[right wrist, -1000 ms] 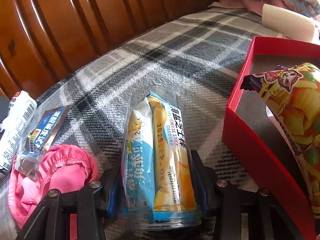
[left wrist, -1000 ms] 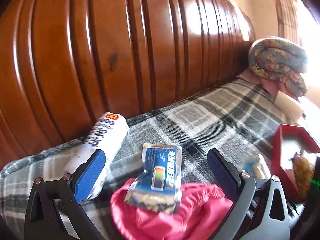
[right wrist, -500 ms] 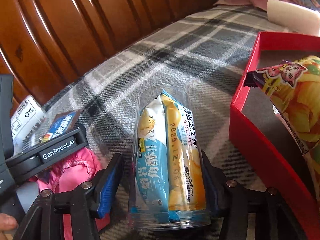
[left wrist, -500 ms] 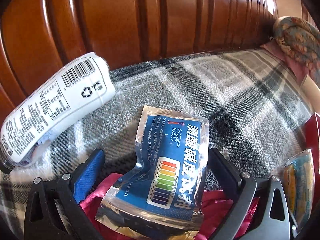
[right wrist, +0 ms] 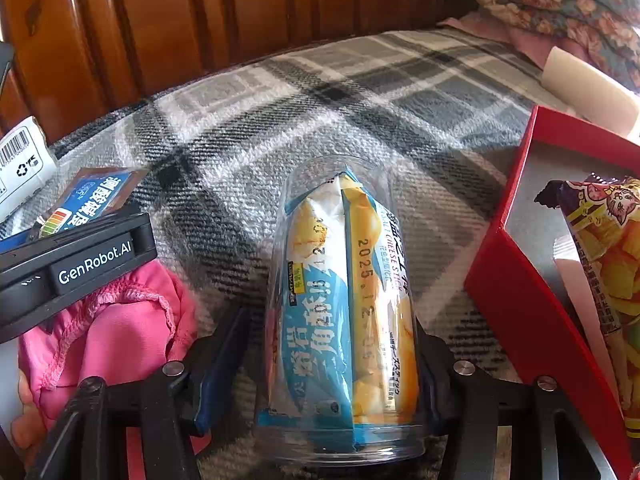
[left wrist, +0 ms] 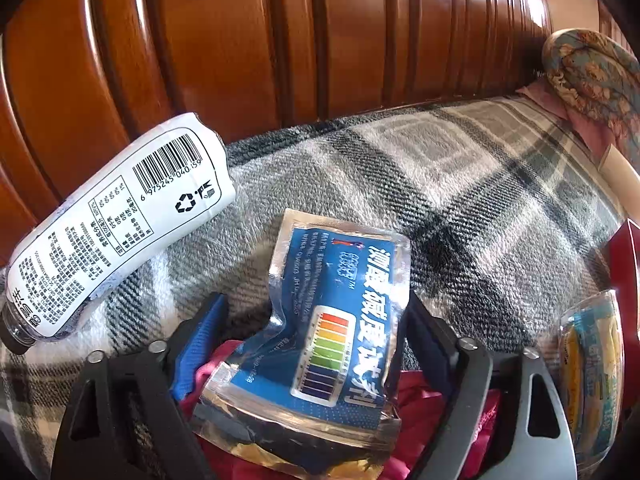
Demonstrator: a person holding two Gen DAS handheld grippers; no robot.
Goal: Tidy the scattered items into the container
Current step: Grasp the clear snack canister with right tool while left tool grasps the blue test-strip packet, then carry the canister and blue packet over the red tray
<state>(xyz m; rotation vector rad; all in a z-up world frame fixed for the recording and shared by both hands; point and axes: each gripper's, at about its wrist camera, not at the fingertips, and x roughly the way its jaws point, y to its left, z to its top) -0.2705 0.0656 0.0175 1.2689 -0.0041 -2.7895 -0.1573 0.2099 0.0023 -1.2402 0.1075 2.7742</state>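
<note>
A blue and silver foil sachet lies on a pink cloth, between the closing jaws of my left gripper. Its right finger touches the sachet's edge; the blue left pad stands clear. A clear plastic cup holding snack packs lies on its side between the closing jaws of my right gripper. A dark gap separates the left pad from the cup. The red box stands right of it with a yellow snack bag inside. A white bottle lies left of the sachet.
Everything rests on a grey plaid blanket before a ribbed wooden backboard. A floral quilt and a cream roll sit at the far right. The left gripper's black housing overhangs the pink cloth.
My left gripper came forward and down over the sachet and its jaws narrowed around it. The right gripper's pads loosened off the cup. The left gripper's housing entered the right wrist view.
</note>
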